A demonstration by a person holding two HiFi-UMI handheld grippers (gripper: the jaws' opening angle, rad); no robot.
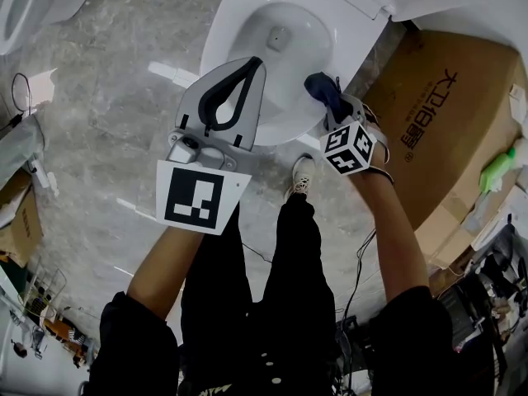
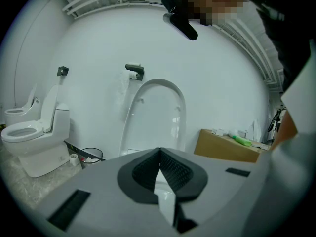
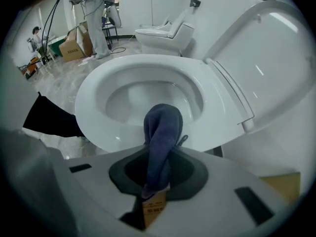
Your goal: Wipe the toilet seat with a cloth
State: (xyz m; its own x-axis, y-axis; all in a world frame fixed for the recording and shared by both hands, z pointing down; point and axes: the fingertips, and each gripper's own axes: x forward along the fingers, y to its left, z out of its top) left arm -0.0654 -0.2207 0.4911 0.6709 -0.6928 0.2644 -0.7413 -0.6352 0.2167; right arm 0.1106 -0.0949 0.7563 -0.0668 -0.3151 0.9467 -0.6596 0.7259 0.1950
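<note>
The white toilet seat (image 1: 221, 35) rings the bowl at the top of the head view, and its lid (image 3: 266, 48) stands raised. A dark blue cloth (image 1: 323, 87) rests on the seat's near right edge. My right gripper (image 1: 334, 110) is shut on it. In the right gripper view the cloth (image 3: 163, 130) hangs out between the jaws over the seat rim (image 3: 148, 65). My left gripper (image 1: 254, 63) hovers over the seat's near edge, shut with nothing in it. In its own view the left gripper (image 2: 160, 152) points at the upright lid (image 2: 158, 112).
A large cardboard box (image 1: 450, 114) stands right of the toilet with a green bottle (image 1: 499, 167) beside it. Another toilet (image 1: 25, 7) sits at the far left. The person's legs and shoe (image 1: 301, 176) are below the bowl. Cables lie on the marble floor (image 1: 107, 97).
</note>
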